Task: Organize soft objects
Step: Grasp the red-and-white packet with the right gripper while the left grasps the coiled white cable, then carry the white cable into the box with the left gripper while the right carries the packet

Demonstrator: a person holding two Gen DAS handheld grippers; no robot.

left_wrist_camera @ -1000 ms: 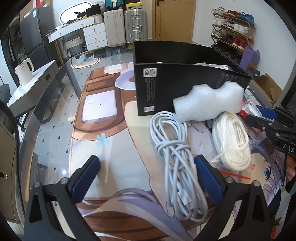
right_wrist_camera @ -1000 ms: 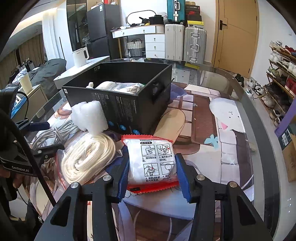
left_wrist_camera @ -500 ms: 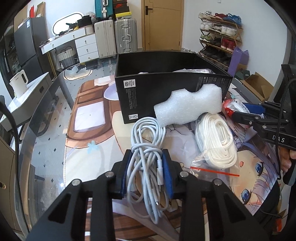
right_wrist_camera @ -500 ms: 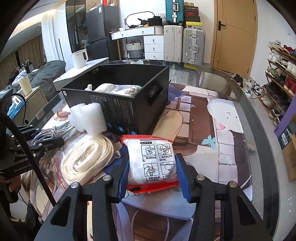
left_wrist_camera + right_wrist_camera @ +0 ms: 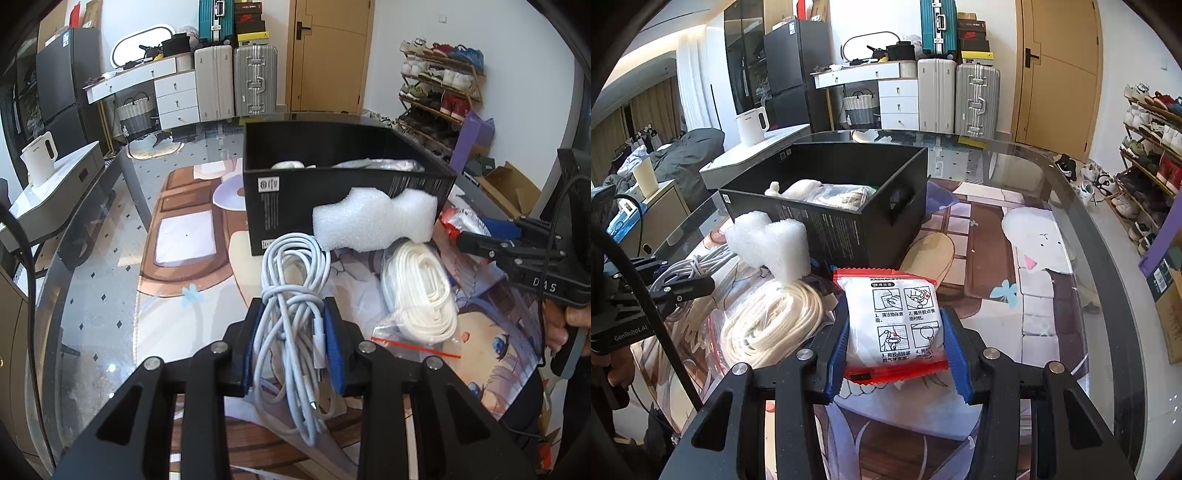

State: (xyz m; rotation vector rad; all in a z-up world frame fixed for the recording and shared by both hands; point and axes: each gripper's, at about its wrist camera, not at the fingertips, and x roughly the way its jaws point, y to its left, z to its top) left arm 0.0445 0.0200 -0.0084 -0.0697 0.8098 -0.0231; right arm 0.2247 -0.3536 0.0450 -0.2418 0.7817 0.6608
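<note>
Low in the frame, the left gripper (image 5: 293,345) pinches the cable bundle (image 5: 293,295); the right gripper (image 5: 899,350) pinches the red-edged packet (image 5: 892,325). Loose cable loops could snag the foam (image 5: 373,219) before reaching the black box (image 5: 343,177) above.

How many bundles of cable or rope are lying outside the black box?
2. The grey cable bundle sits between the left tongs; the white rope coil lies in a clear bag beside it. The box may hide others.

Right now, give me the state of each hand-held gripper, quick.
Left hand-held gripper: closed on the bundled white cable.
Right hand-held gripper: closed on the red-edged white packet.
</note>
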